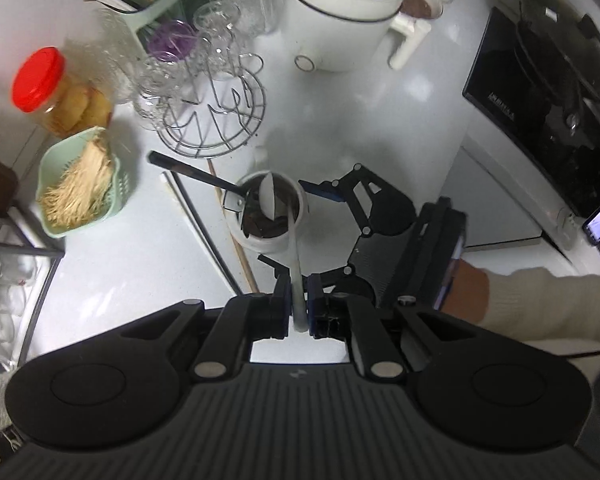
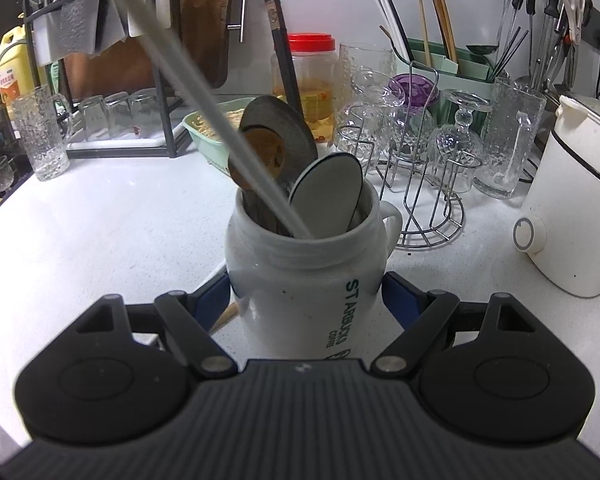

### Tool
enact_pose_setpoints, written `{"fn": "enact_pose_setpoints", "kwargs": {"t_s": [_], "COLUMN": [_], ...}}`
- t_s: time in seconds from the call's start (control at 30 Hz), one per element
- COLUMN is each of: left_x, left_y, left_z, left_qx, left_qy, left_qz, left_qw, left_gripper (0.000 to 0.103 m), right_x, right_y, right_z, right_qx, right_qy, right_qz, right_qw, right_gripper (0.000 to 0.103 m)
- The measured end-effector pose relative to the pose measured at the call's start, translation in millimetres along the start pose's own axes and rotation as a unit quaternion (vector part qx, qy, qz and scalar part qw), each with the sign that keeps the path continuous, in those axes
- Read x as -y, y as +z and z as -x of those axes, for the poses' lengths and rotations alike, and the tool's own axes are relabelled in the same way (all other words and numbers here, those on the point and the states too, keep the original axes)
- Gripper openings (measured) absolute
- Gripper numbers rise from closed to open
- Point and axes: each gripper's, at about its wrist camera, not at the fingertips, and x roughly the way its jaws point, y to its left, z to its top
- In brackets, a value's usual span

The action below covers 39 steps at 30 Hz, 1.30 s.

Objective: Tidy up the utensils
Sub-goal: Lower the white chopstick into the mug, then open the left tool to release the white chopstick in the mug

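Observation:
A white Starbucks mug [image 2: 304, 280] stands on the white counter and holds several spoons and ladles. In the left wrist view the mug [image 1: 269, 216] is seen from above. My left gripper [image 1: 298, 304] is shut on the handle of a white spoon [image 1: 296, 268] whose bowl sits inside the mug. That handle crosses the right wrist view [image 2: 188, 84] as a pale diagonal bar. My right gripper [image 2: 306, 300] has its jaws around the mug's body, one blue pad [image 2: 400, 296] on each side, gripping it. A black ladle [image 1: 196, 174] leans out of the mug.
Chopsticks [image 1: 204, 220] lie on the counter left of the mug. A glass rack [image 2: 420, 160], a green utensil caddy [image 2: 452, 68], a red-lidded jar [image 1: 56, 92], a green basket [image 1: 80, 184], a white electric pot [image 2: 572, 208] and an induction hob with a pan [image 1: 552, 92] surround it.

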Motion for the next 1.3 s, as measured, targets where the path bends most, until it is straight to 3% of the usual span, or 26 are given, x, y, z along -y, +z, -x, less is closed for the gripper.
{"fn": "enact_pose_setpoints", "kwargs": {"t_s": [0.33,0.37,0.43,0.47,0.6,0.67,0.93,1.1,1.3], "left_x": [-7,-7,-8,-7,-3,-3,-18,-36,-54], "left_y": [1,-2,-9,-13,-40,-57,-127,-162,-190], "left_z": [-6,-4,3,9,33,42,50,24,-18], "left_qx": [0.05,0.056,0.076,0.093,0.165,0.199,0.29,0.309,0.311], "left_qy": [0.008,0.007,0.006,0.0,-0.016,-0.02,0.004,0.02,0.026], "left_qz": [0.002,0.005,0.014,0.021,0.045,0.059,0.146,0.204,0.252], "left_qw": [0.9987,0.9984,0.997,0.9955,0.9852,0.9781,0.9458,0.9288,0.9161], "left_gripper": [0.013,0.017,0.044,0.046,0.054,0.056,0.057,0.057,0.057], "right_x": [-1,-2,-2,-3,-3,-2,-5,-1,6], "right_y": [1,1,2,2,4,5,7,8,9], "right_z": [1,1,1,1,3,3,10,21,34], "right_qx": [-0.004,-0.004,-0.005,-0.005,-0.004,-0.004,-0.003,0.014,0.035], "right_qy": [-0.008,-0.009,-0.011,-0.012,-0.014,-0.014,-0.02,-0.033,-0.041], "right_qz": [-0.009,-0.01,-0.01,-0.009,-0.015,-0.021,-0.037,-0.065,-0.094], "right_qw": [1.0,1.0,1.0,1.0,1.0,1.0,0.999,0.997,0.994], "right_gripper": [0.083,0.083,0.083,0.083,0.086,0.103,0.103,0.103,0.101]}}
